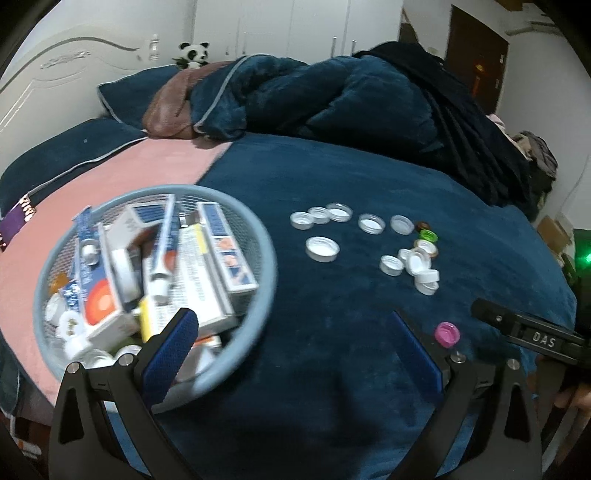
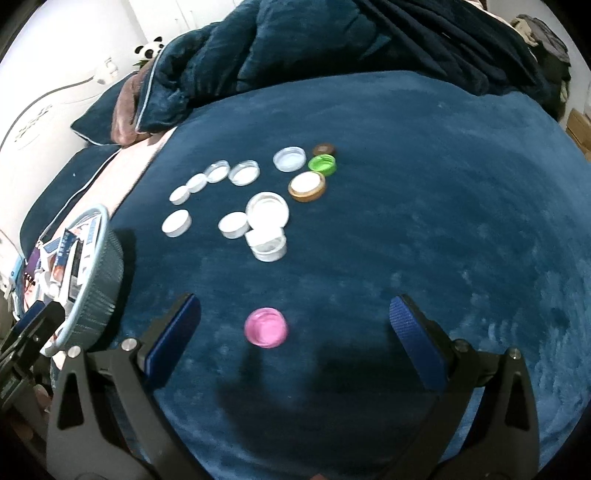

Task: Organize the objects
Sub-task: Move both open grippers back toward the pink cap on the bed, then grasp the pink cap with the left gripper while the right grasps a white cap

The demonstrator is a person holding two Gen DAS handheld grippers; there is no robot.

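Bottle caps [image 2: 236,199] grouped on blanket; pink cap [image 2: 266,327] remains apart. Left gripper [image 1: 295,332] and right gripper [image 2: 295,321] spread, empty.

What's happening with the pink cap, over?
Both tools open, holding nothing. Pink cap lies alone on the blue blanket, between the right tool fingers, ungrasped. Left tool beside the basket. Nothing in the way.

White carved headboard [image 1: 40,74], rumpled navy duvet [image 1: 332,96], white wardrobe doors [image 1: 280,26]
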